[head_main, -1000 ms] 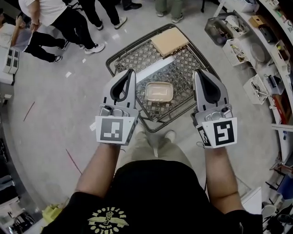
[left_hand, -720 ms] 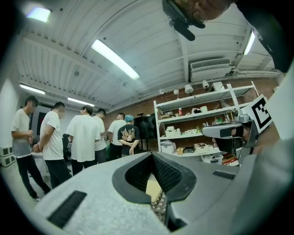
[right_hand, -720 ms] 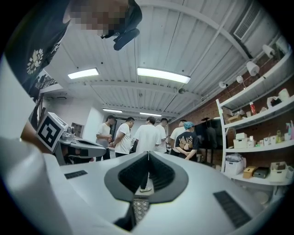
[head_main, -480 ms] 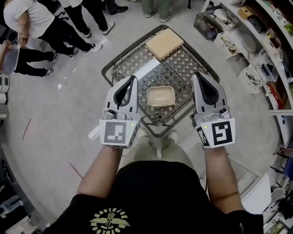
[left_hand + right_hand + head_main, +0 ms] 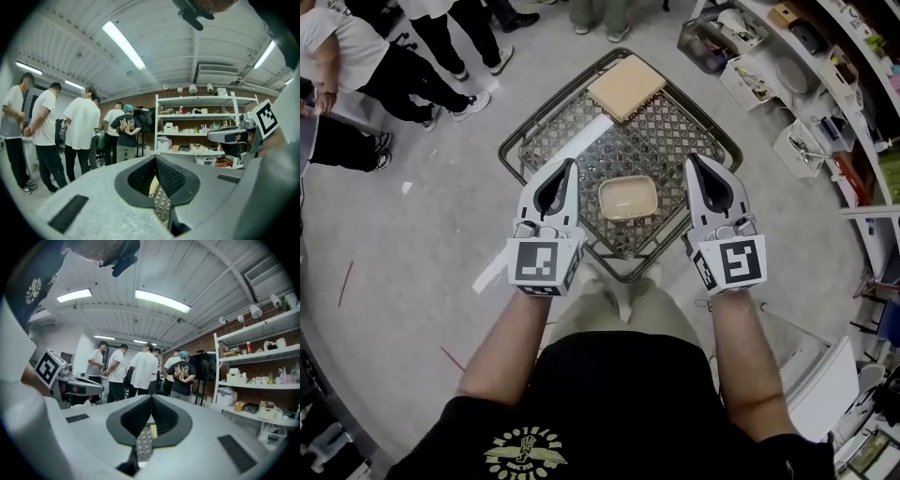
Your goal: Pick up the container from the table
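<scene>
On the left, we hold the left gripper (image 5: 569,167) with its jaws fully together and nothing between them. In its own view the two tips meet in one line, and below them only a bit of the wire mesh shows. It hangs at the left side of the table (image 5: 517,150), and in the head view its tip is level with the far edge of the container (image 5: 627,198).

In the middle, the container stands upright on the mesh table, near the corner closest to us. It is well apart from the tan board (image 5: 625,86) at the far corner. It looks empty, with no lid, and neither gripper touches it.

On the right, the right gripper (image 5: 692,161) is also closed tight and holds nothing. It hangs at the right side of the container, about the same way as the left one.

We judge that the step in hand is the approach, and the pick is not yet begun. The next move calls for opening the jaws of at least one gripper, bringing it down to the rim, and closing on the wall. The container seems light and thin, so we should grip it gently.
</scene>
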